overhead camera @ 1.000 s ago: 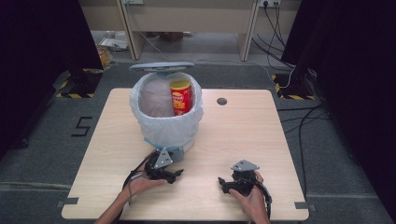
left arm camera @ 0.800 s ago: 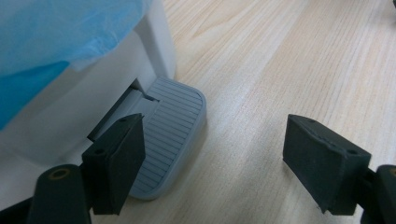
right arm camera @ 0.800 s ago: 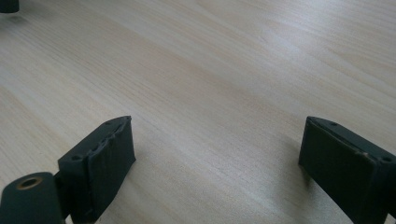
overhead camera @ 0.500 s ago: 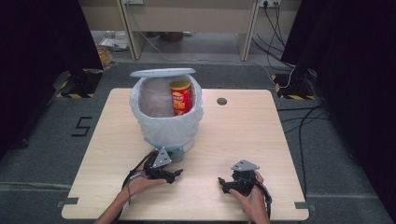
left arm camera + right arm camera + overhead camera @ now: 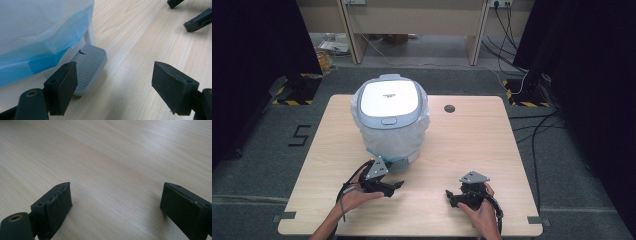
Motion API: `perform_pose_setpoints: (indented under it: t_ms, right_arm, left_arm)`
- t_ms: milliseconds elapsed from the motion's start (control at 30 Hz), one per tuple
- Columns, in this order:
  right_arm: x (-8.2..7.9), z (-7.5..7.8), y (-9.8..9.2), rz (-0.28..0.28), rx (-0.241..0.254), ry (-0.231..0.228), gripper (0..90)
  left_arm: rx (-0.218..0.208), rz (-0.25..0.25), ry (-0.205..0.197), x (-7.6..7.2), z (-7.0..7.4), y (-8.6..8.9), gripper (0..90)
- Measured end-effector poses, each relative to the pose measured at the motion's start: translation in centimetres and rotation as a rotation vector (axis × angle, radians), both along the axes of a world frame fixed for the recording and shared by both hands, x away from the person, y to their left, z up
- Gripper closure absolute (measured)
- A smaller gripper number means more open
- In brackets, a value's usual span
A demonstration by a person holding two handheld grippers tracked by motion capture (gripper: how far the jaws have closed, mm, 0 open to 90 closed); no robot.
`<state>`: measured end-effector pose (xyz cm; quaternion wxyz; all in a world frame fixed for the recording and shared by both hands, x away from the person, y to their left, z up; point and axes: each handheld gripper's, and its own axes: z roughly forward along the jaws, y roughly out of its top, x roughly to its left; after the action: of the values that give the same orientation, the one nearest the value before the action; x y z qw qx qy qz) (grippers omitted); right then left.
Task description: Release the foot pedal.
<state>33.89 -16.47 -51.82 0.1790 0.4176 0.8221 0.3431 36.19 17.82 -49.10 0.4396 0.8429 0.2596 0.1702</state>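
Table, light wood, with one small round hole just right of the bin. Pedal bin, white body with a grey-blue lid, lined with a pale blue-and-white bag, standing at the table's rear left of centre; the landmark for all entries below. Change noted: the lid, which stood raised in both earlier pictures and exposed a red-and-yellow can inside, now lies flat and shut over the rim, and the can is covered. Judged meaning: the can is deposited, the pedal released, and the disposal is at or near its end. Foot pedal, grey and ribbed, projecting from the bin's base toward the person; nothing rests on it. Left gripper, just in front of the bin's base beside the pedal, jaws spread wide with only bare wood between them; against the earlier pictures it sits a shade clear of the pedal rather than down on it. Right gripper, well to the right of the bin near the table's front edge, jaws likewise spread and holding nothing, unmoved from the earlier pictures.
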Motion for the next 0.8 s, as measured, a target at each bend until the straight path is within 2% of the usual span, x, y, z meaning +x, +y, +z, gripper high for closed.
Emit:
perform_pose_setpoints:
  t_ms: [567,800]
  right_arm:
    - [0.0,0.0,0.0,0.004,-0.001,-0.001,10.3]
    - [0.0,0.0,0.0,0.003,-0.001,-0.001,10.3]
  left_arm:
    - [-0.037,0.036,0.003,-0.6,0.7,2.2,20.1]
    - [-0.032,0.047,0.008,-0.7,0.6,3.0,19.5]
